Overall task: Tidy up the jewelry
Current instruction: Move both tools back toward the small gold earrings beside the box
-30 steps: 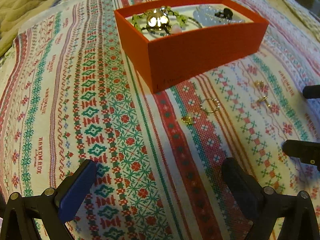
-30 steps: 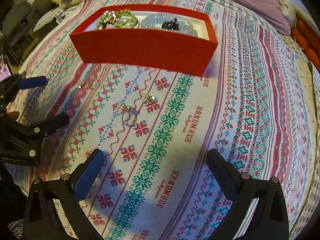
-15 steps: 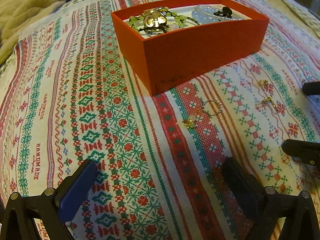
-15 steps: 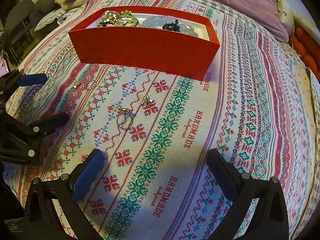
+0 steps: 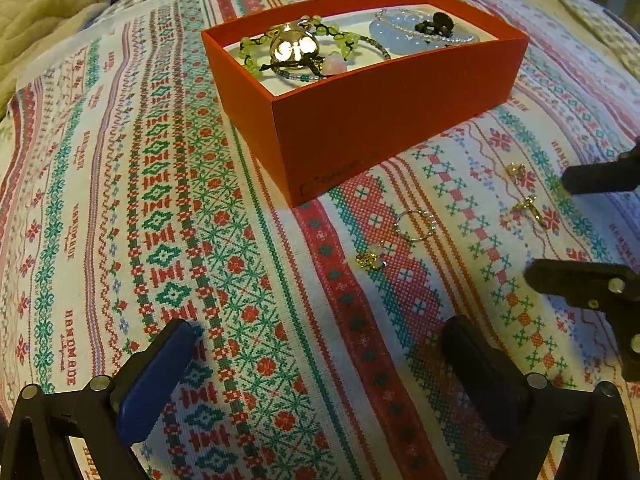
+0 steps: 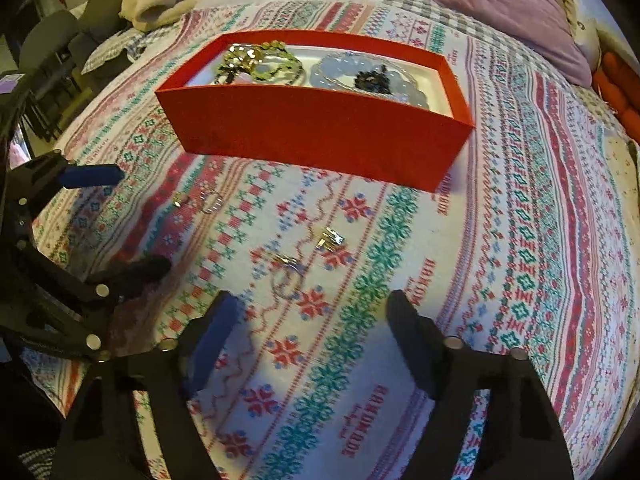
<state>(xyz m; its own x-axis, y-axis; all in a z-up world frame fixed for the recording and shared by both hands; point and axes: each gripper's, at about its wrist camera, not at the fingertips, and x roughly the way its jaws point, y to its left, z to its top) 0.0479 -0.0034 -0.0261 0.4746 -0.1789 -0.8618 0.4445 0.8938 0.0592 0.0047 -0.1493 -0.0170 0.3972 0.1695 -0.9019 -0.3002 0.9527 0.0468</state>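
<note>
The right hand-held gripper [image 6: 310,320] is closing over a hoop earring [image 6: 286,278] on the bed's patterned cloth [image 6: 520,240], nothing yet between its jaws. The left hand-held gripper [image 5: 320,344] stands wide apart and empty. The red box [image 6: 320,136] lies just beyond. Judged step: picking up that earring; next calls for a careful pinch

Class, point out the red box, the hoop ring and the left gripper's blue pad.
red box [image 5: 384,128], left wrist view, front wall.
hoop ring [image 5: 415,226], left wrist view, wire rim.
blue pad [image 5: 154,380], left wrist view, pad face.
</note>
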